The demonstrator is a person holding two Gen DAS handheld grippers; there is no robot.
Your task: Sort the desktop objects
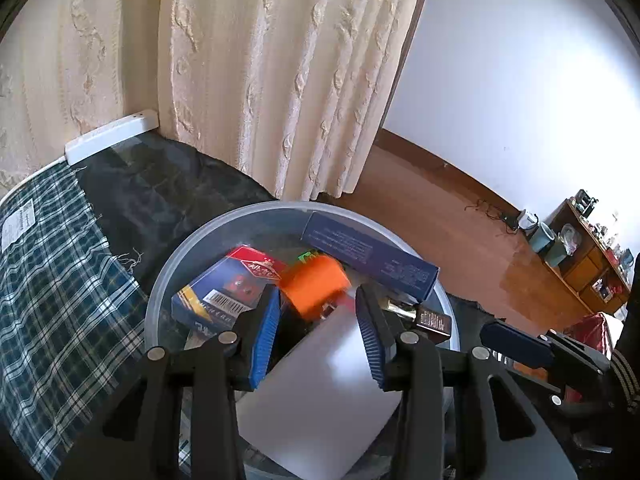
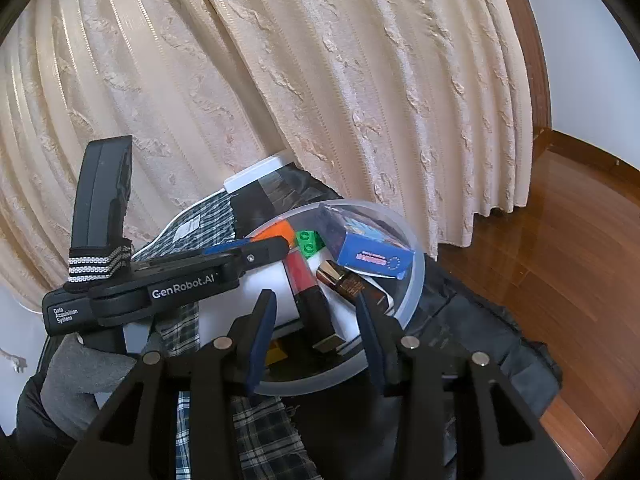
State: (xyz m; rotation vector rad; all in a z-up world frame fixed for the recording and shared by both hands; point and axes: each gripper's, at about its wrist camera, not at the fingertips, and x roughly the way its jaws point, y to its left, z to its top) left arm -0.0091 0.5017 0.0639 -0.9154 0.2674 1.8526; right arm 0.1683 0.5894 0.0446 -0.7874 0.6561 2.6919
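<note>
**Desktop objects gathered in a clear bowl; both grippers held over it**

In the left wrist view, a clear plastic bowl point(image 1: 160, 292) is seen on a dark cloth point(image 1: 160, 184), with a plaid cloth point(image 1: 60, 280) at its 9 o'clock side and a cream curtain point(image 1: 280, 80) hung behind at 12 o'clock. The bowl is crowded. A long blue box point(image 1: 372, 256) is propped across the rim at 1 o'clock. A red-and-blue card box point(image 1: 224, 288) is tilted at 10 o'clock, and an orange block point(image 1: 316, 284) is lodged at the centre, with a green brick point(image 1: 308, 257) just behind it. A brown bottle with a gold cap point(image 1: 432, 318) is laid at 3 o'clock.

The left gripper point(image 1: 318, 296) is held over the bowl's 6 o'clock side. A white box point(image 1: 320, 392) is seen slanted between its blue pads point(image 1: 264, 340). Whether it is pinched by them or only framed cannot be told.

In the right wrist view, the right gripper point(image 2: 314, 298) is pointed down at the bowl's near rim. Its fingers are spread and nothing is pinched. Below the gap, a red-and-black stick point(image 2: 308, 288) is laid on the white box inside the bowl, beside the brown bottle at 2 o'clock.
</note>
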